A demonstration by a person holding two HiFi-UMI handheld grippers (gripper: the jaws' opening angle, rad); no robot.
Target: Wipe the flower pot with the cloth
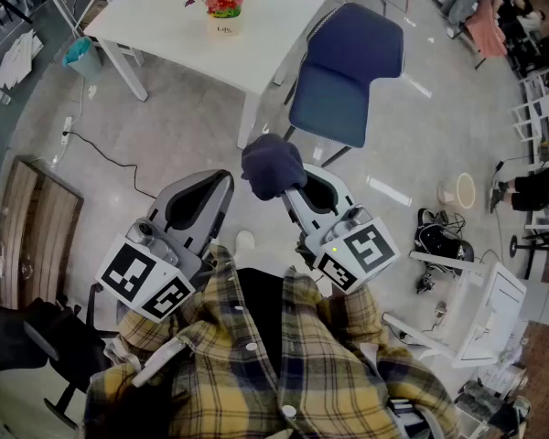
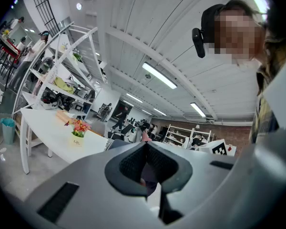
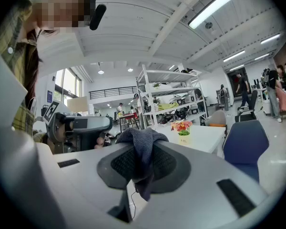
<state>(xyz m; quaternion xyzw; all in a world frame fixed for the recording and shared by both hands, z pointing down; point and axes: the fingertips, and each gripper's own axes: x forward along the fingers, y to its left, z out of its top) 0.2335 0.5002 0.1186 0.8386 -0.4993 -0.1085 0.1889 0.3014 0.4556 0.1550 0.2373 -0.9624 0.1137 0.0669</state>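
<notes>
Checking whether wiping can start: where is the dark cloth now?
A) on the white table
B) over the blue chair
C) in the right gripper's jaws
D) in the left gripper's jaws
C: the right gripper has its jaws shut on the cloth; the flower pot stands apart on the table.

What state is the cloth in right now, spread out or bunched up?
Bunched up: the dark cloth sits crumpled in the closed jaws of the right gripper, one end hanging below.

We wear a yellow and navy plaid shirt (image 1: 284, 373) with white buttons, and our grey left gripper (image 1: 217, 183) and right gripper (image 1: 293, 196) carry white cubes (image 1: 151, 277) (image 1: 361, 254) with black squares.
</notes>
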